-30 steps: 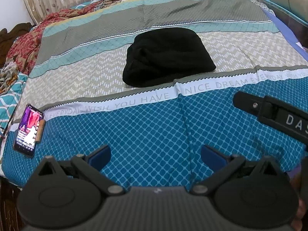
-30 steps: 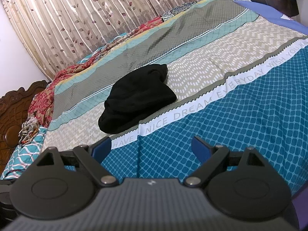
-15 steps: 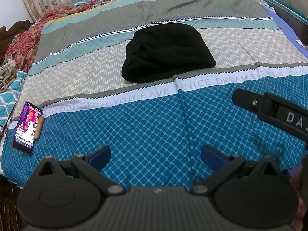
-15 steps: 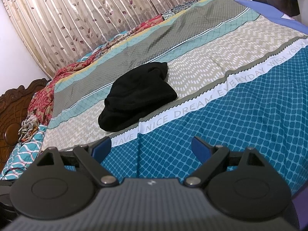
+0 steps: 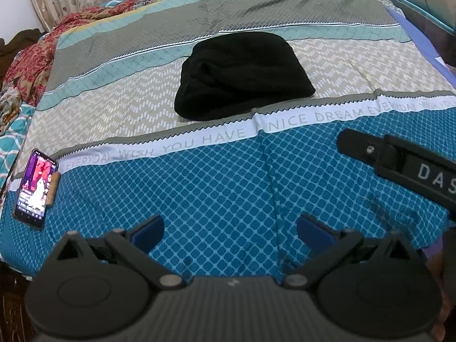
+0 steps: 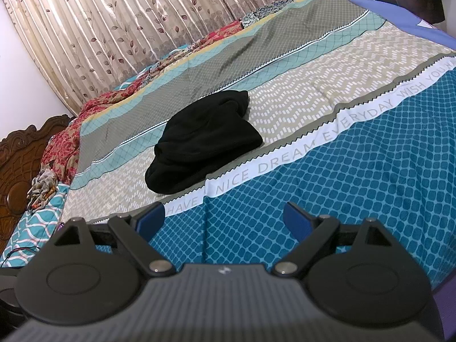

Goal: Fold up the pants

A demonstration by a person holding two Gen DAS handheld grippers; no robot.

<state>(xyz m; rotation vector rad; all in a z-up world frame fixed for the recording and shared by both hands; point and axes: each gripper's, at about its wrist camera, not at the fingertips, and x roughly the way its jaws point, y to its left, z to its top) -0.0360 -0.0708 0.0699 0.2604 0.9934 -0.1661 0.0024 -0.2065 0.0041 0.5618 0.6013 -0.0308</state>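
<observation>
1. Black pants: a compact, rounded bundle lying on the beige zigzag band of the bedspread, at about 12 o'clock in the left wrist view and 11 o'clock in the right wrist view, just beyond the white lettered stripe.
2. Left gripper: blue-padded fingers set wide apart, holding nothing, over the blue diamond band and well apart from the pants.
3. Right gripper: likewise spread and empty, also short of the pants; its body enters the left view at 3 o'clock.
4. Handling, judged: the cloth looks soft, limp and light, probably thick and non-slippery; it should sag and drag when lifted.
5. Hold, judged: pinch a layered edge at the bundle's near rim, one gripper toward each end; waistband and cuffs cannot be told apart.
6. Phone: at 9 o'clock in the left view, near the bed edge.
</observation>
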